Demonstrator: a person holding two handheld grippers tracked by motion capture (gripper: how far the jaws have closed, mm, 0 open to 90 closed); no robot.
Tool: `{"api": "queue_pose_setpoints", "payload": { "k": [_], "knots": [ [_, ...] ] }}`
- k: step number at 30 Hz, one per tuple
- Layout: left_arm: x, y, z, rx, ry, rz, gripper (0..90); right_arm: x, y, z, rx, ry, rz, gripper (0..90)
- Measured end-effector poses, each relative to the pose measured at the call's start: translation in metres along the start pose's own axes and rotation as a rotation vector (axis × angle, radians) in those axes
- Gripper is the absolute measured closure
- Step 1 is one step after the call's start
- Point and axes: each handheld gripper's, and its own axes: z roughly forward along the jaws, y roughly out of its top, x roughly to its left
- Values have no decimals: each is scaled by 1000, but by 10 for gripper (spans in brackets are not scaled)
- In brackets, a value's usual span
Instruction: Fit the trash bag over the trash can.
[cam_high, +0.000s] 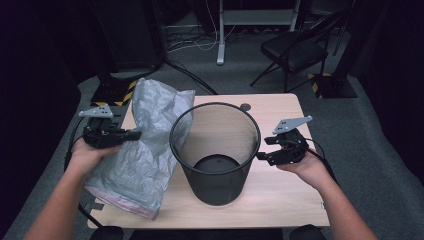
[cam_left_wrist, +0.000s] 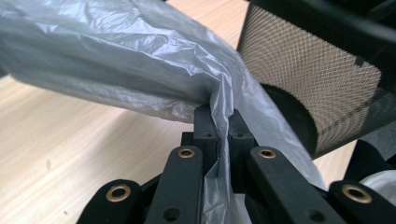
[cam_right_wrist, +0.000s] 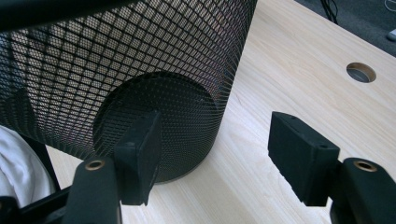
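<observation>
left tongs (cam_high: 134, 134) pinch the grey bag (cam_high: 142, 145) beside the mesh bin (cam_high: 215, 150) on the tabletop (cam_high: 280, 190). right tongs (cam_high: 260, 156) gape empty near the rim. best to lift the film high, then spread its mouth over the rim.

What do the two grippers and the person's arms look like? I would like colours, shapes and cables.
Both the left gripper and the right gripper are matte black, with flat link arms on brass-coloured pivots and blocky rectangular pads. Each carries a grey three-cornered plate on top and trails a black cable. The forearms are bare, with no sleeves in view.
</observation>
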Motion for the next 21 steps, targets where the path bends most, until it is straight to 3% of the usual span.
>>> {"api": "queue_pose_setpoints", "payload": {
  "k": [8,16,21],
  "knots": [
    [-18,26,-16,-36,-28,69,865,1,1,0,1,5,13,346],
    [-29,48,-24,-83,-64,99,868,14,6,11,-27,44,12,340],
    [-34,57,-26,-100,-83,115,870,16,10,15,-9,41,-4,328]
  ]
}}
